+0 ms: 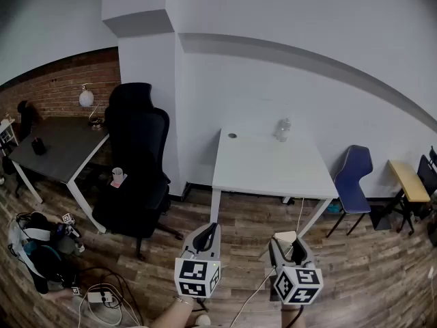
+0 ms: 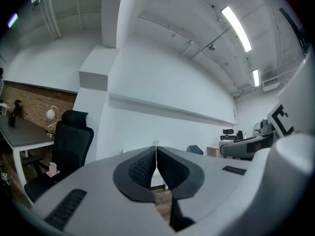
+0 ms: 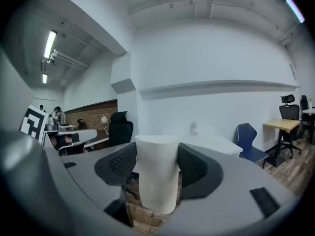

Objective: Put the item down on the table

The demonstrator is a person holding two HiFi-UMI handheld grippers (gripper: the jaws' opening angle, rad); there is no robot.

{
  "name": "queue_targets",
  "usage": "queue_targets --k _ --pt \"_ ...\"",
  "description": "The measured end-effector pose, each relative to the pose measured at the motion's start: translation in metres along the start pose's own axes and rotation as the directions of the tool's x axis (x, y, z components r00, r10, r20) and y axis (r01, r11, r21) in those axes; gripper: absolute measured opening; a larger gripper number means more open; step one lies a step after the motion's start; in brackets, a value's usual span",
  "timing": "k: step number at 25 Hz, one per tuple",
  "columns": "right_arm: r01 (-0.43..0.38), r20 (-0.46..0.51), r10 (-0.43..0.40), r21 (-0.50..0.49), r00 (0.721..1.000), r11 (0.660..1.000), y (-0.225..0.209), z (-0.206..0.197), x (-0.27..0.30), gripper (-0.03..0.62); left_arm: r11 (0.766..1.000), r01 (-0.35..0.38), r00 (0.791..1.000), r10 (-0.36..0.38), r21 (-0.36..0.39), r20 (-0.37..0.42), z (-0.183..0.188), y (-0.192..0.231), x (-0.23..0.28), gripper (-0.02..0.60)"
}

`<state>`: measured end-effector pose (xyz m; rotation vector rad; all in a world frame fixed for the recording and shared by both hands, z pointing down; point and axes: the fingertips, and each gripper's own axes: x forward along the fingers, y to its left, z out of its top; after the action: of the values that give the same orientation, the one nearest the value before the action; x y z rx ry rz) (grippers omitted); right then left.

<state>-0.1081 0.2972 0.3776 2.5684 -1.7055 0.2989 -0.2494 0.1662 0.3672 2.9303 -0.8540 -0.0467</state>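
Note:
A white paper cup stands upright between the dark ribbed pads of my right gripper, which is shut on its sides. In the head view the right gripper holds the cup over the wooden floor, in front of the white table and short of its near edge. My left gripper hangs beside it to the left. In the left gripper view its jaws meet with nothing between them. A clear bottle stands at the table's far edge.
A black office chair stands left of the table, next to a dark desk. A blue chair and a small wooden table are at the right. Bags and a power strip with cables lie on the floor at lower left.

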Motion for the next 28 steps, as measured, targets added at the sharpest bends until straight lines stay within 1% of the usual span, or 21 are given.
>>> queue_targets --k 4,7,11,15,21,28 --pt "-0.001 -0.005 0.001 0.003 1.0 1.0 0.006 -0.001 0.008 0.285 1.0 -0.003 1.0 0.003 -0.001 -0.004 -0.004 0.01 0.002 0.021" --pt "0.006 -0.001 -0.006 0.026 1.0 1.0 0.01 0.0 0.015 0.285 1.0 -0.004 1.0 0.004 -0.011 -0.006 -0.006 0.02 0.005 0.021" --pt "0.011 0.004 -0.011 0.028 1.0 1.0 0.014 0.0 0.023 0.285 1.0 0.008 1.0 -0.008 -0.018 -0.003 -0.009 0.029 0.011 0.021" --pt "0.013 -0.005 -0.013 0.034 1.0 0.999 0.014 -0.001 0.03 0.285 0.999 0.008 1.0 -0.008 -0.041 -0.011 -0.014 0.034 0.017 0.021" --pt "0.03 -0.016 -0.029 0.05 0.999 0.998 0.001 -0.006 0.042 0.285 0.999 0.027 0.999 -0.029 -0.044 -0.04 -0.025 0.035 0.038 0.021" --pt "0.043 -0.022 -0.042 0.07 0.999 0.997 -0.026 -0.002 0.073 0.285 1.0 0.027 0.999 -0.028 -0.013 -0.042 -0.022 0.034 0.079 0.021"
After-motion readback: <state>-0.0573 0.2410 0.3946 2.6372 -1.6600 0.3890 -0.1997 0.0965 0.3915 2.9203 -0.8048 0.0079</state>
